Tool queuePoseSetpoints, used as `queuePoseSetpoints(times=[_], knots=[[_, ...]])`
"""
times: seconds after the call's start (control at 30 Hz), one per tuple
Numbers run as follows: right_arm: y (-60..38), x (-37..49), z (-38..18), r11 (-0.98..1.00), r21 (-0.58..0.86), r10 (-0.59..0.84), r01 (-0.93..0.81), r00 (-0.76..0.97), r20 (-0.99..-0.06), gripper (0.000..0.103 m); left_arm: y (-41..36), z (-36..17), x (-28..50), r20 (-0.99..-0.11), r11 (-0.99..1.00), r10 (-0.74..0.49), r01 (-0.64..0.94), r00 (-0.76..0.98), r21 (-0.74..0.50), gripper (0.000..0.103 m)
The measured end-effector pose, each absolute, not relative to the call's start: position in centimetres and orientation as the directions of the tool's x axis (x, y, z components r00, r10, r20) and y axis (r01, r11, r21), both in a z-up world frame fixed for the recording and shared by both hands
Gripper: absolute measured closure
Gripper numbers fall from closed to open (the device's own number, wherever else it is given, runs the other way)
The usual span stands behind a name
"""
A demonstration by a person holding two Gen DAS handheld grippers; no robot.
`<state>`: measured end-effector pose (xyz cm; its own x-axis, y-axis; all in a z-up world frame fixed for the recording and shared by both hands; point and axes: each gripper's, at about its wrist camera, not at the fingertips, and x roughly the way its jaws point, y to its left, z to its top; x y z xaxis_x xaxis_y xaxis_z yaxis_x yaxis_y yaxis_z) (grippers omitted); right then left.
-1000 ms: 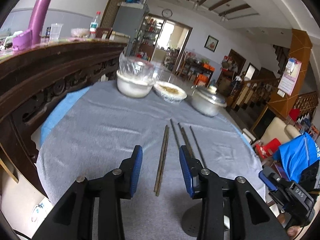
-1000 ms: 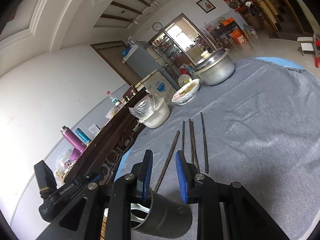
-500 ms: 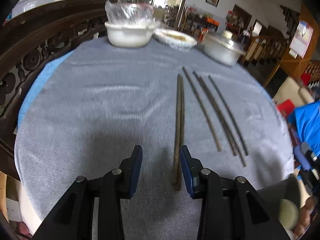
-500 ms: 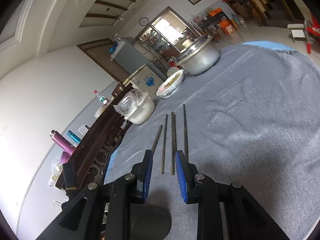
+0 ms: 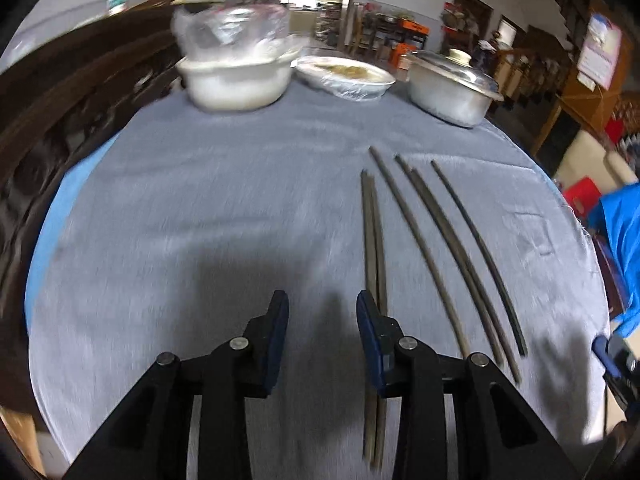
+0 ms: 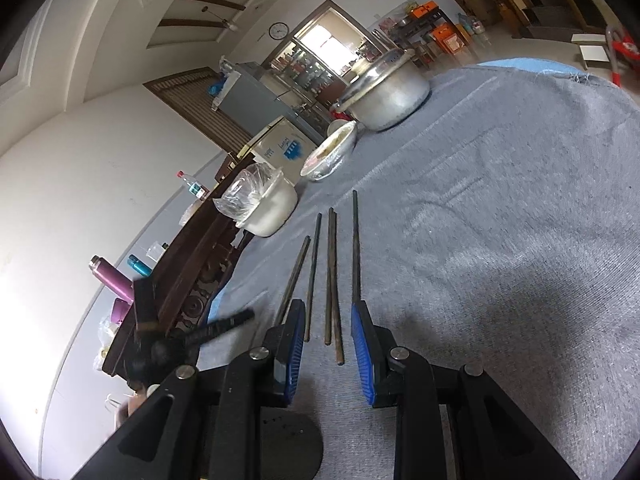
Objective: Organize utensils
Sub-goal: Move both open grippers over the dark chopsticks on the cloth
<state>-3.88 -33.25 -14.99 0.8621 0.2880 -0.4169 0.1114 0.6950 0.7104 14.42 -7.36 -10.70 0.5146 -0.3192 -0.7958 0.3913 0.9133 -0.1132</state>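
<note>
Several dark chopsticks [image 5: 420,252] lie side by side on the grey tablecloth [image 5: 200,220], pointing away from me. My left gripper [image 5: 322,314] hovers open low over the cloth with nothing between its pads. The leftmost pair of chopsticks [image 5: 374,240] runs under its right finger [image 5: 370,324]. My right gripper [image 6: 326,322] is open above the near ends of the chopsticks [image 6: 331,280], which lie on the cloth in its gap, untouched. A dark perforated holder [image 6: 288,440] shows beneath the right gripper's body; what supports it is hidden.
A white bowl under plastic [image 5: 236,84], a wrapped dish [image 5: 344,76] and a lidded metal pot [image 5: 452,92] stand at the far edge. A carved dark wooden rail [image 5: 60,120] borders the left. The blurred left gripper [image 6: 160,344] appears left of the right one.
My left gripper has dropped and tipped down toward the cloth, shifting left so the chopstick pair went from its gap to under its right finger. The right gripper sank slightly toward the chopsticks.
</note>
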Motion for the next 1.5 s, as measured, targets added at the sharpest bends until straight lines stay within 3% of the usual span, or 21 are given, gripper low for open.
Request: queuePoseSetpoints(times=[0.37,0.73,1.17,1.5], knots=[[-34.9,-2.8,-16.5,0.687,0.710,0.276,0.154,0.849,-0.451,0.076,-12.1,-12.2,20.8,-0.851,0.860,-0.313,0.505,0.422,-0.066,0.066],[-35.7,-1.4,-17.5,0.681,0.711,0.275,0.178,0.837,-0.473,0.076,-13.8,-12.2,22.0,-0.855,0.831,-0.318,0.554,0.409,-0.044,0.065],[-35.7,-0.6,-17.0,0.703,0.689,0.266,0.176,0.833,-0.485,0.076,-13.1,-12.4,24.7,-0.866,0.854,-0.329,0.510,0.377,-0.103,0.063],[-35.6,2.0,-16.7,0.750,0.633,0.246,0.192,0.807,-0.536,0.076,-13.6,-12.6,24.4,-0.877,0.849,-0.281,0.527,0.389,-0.039,0.063]])
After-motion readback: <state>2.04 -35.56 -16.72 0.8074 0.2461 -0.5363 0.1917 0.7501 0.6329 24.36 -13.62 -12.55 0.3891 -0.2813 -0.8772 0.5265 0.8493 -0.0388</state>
